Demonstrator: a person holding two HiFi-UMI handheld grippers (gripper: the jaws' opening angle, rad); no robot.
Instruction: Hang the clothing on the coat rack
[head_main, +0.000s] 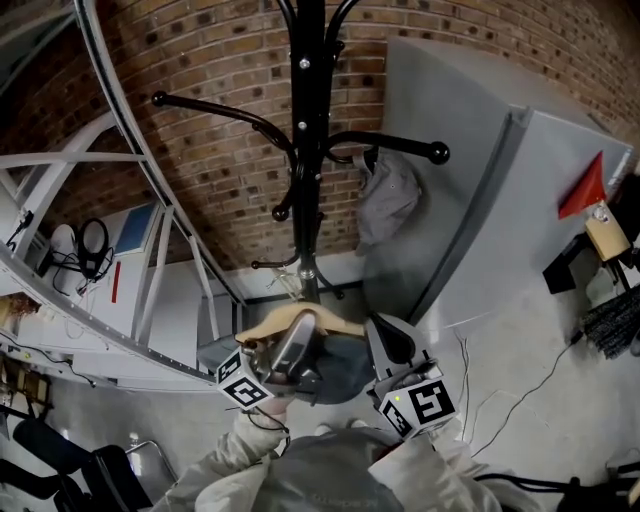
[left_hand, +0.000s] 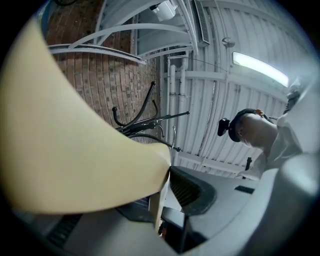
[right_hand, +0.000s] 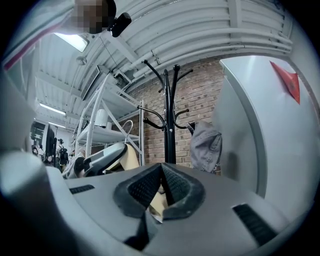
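Note:
A black coat rack (head_main: 308, 150) stands against the brick wall, with a grey garment (head_main: 388, 200) hanging from its right hook. Low in the head view I hold a pale wooden hanger (head_main: 300, 322) over a dark grey garment (head_main: 345, 370). My left gripper (head_main: 300, 335) is shut on the hanger, which fills the left of the left gripper view as a beige curve (left_hand: 75, 140). My right gripper (head_main: 385, 338) is at the hanger's right end, its jaws closed on a beige piece (right_hand: 157, 200). From the right gripper view the rack (right_hand: 170, 125) is straight ahead.
A tall grey cabinet (head_main: 480, 180) stands right of the rack, with a red flag (head_main: 585, 185) on it. White metal shelving (head_main: 120, 250) holding headphones (head_main: 92, 245) runs along the left. A dark brush (head_main: 610, 325) and cables lie on the floor at right.

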